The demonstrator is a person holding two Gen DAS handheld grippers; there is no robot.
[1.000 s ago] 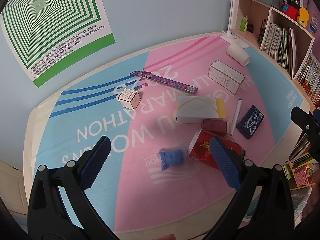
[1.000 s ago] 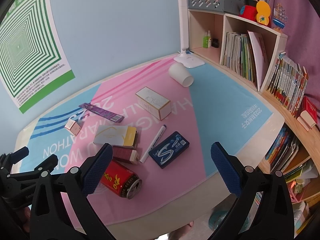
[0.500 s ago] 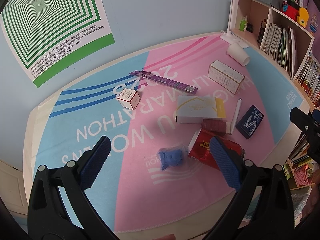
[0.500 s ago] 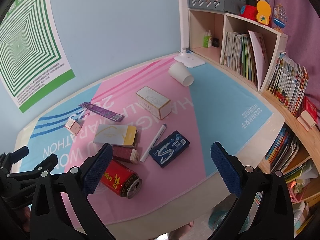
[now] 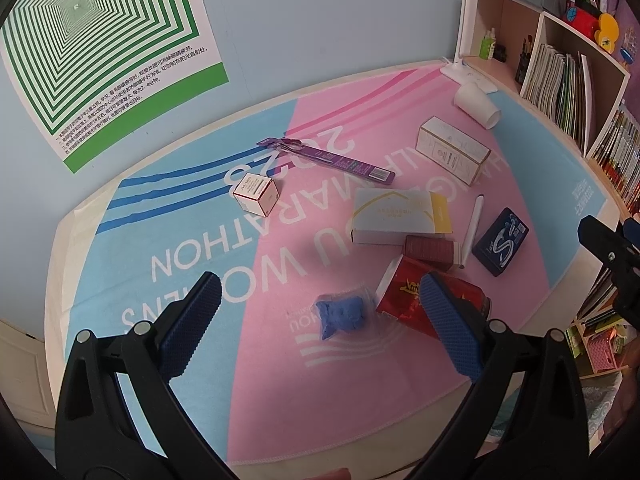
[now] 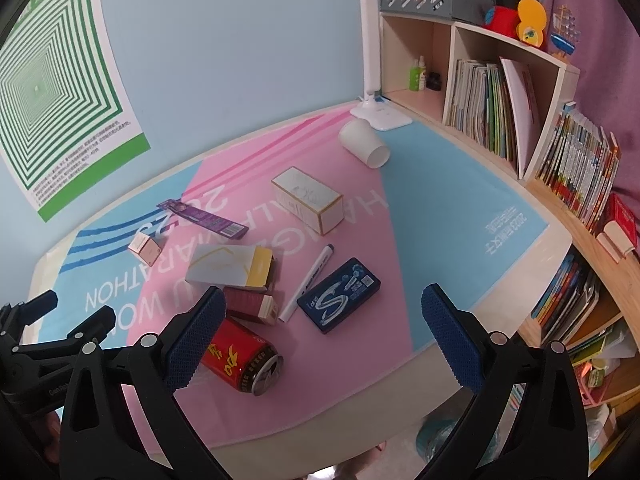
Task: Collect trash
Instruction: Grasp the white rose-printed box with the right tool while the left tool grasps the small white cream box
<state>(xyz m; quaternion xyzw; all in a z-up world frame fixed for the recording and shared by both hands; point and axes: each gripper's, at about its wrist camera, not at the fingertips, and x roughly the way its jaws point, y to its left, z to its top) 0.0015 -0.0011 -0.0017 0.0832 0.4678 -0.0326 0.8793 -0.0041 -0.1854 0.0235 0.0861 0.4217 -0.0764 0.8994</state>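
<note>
- Open mat lies around the crumpled blue wrapper [image 5: 341,315]; you meet only the tipped red drink can [image 5: 404,298] just to its right.
- The maroon carton [image 6: 250,304], white marker pen [image 6: 307,282] and dark-blue gum box [image 6: 339,295] crowd together beyond it.

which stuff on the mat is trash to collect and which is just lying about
Likely trash:
tipped red drink can
crumpled blue wrapper
tipped white paper cup
white-and-yellow flat carton
small maroon box
purple strip package

Probably just lying about:
white marker pen
white desk lamp
shelved books
dark blue gum tin
</note>
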